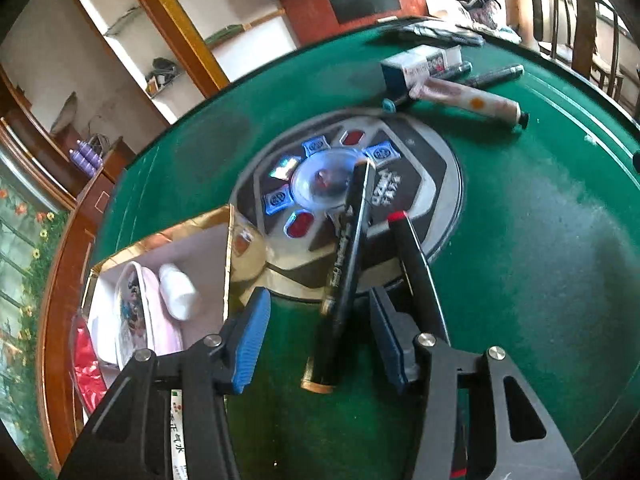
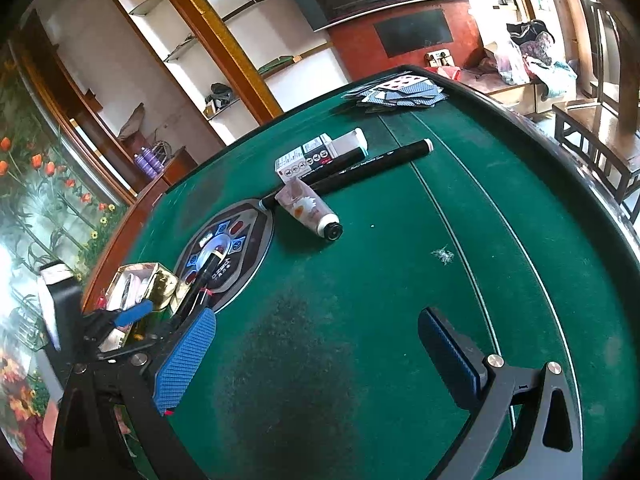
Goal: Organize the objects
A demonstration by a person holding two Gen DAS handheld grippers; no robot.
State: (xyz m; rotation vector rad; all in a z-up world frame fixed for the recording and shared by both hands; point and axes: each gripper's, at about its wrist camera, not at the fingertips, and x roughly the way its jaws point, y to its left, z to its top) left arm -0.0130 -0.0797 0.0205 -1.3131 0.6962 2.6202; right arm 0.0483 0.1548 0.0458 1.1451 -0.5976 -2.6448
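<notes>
The left gripper [image 1: 316, 332] stands apart around a black marker [image 1: 344, 264] lying loose between its pads, pointing ahead of it (light, rigid, likely slippery), best pinched mid-barrel; the right gripper [image 2: 316, 356] gapes empty.

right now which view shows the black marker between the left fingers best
The left wrist view: the black marker fills the middle, lettering visible, between the open left gripper. The right wrist view shows it small and partly hidden.
</notes>
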